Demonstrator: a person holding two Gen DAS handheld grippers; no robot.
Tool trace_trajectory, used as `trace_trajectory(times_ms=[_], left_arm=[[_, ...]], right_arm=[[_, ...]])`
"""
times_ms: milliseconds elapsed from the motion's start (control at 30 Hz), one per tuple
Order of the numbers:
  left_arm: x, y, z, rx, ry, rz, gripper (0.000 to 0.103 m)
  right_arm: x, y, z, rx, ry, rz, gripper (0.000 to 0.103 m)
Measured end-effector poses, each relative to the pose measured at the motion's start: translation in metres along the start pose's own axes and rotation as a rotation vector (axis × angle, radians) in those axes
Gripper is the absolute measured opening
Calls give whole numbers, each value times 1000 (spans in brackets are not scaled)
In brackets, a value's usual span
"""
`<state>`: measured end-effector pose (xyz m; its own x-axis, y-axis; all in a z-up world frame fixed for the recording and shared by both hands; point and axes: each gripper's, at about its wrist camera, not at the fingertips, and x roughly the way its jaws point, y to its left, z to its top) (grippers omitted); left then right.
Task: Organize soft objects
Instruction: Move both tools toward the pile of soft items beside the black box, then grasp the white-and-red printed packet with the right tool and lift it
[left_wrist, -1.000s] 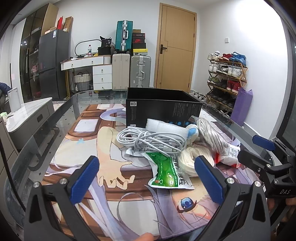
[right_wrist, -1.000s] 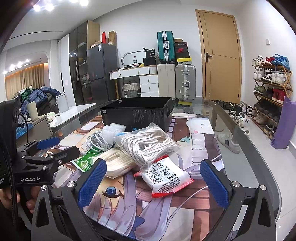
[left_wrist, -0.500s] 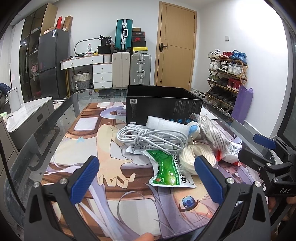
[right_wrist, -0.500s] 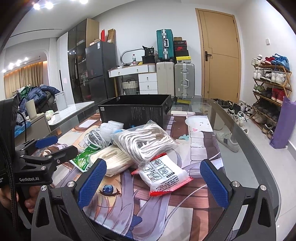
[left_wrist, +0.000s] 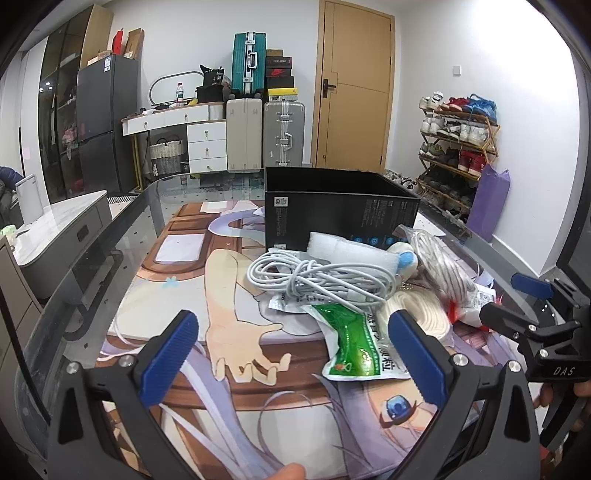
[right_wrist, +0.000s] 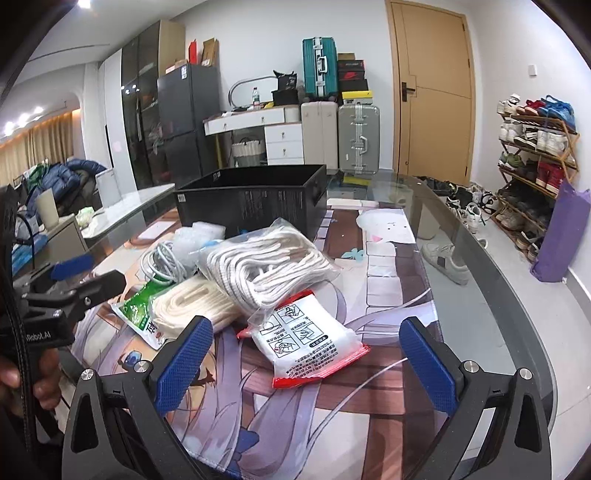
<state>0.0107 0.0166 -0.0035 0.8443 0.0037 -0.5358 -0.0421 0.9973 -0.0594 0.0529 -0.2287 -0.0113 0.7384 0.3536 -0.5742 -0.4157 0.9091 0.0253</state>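
Before the black box (left_wrist: 340, 206), your left gripper (left_wrist: 295, 354) and right gripper (right_wrist: 306, 354) both gape wide, holding nothing; green packet (left_wrist: 354, 343) lies between the left's fingers.

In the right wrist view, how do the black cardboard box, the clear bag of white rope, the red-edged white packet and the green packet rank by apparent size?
1. Black cardboard box, largest though farthest.
2. Clear bag of white rope.
3. Red-edged white packet; nearest the camera, so this rank is unsure.
4. Green packet, partly hidden under the cream bundle.
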Motion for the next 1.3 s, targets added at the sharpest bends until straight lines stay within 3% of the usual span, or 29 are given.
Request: trace_trajectory(times_ms=[600, 767, 1033, 1100, 1133, 1300], left_arm=[[15, -10, -3, 87, 120, 15, 103], [15, -12, -3, 82, 127, -15, 103], [14, -16, -2, 81, 132, -40, 103], [14, -16, -2, 84, 134, -39, 103], [15, -16, -1, 85, 135, -38, 103], [16, -14, 1, 79, 136, -35, 103]], right_arm=[[29, -5, 4, -40, 139, -30, 102], [36, 0, 9, -55, 151, -1, 84], [36, 6, 5, -68, 145, 49, 69], [31, 10, 3, -86, 133, 69, 59], [28, 12, 2, -94, 123, 78, 48], [16, 15, -6, -113, 110, 91, 47]])
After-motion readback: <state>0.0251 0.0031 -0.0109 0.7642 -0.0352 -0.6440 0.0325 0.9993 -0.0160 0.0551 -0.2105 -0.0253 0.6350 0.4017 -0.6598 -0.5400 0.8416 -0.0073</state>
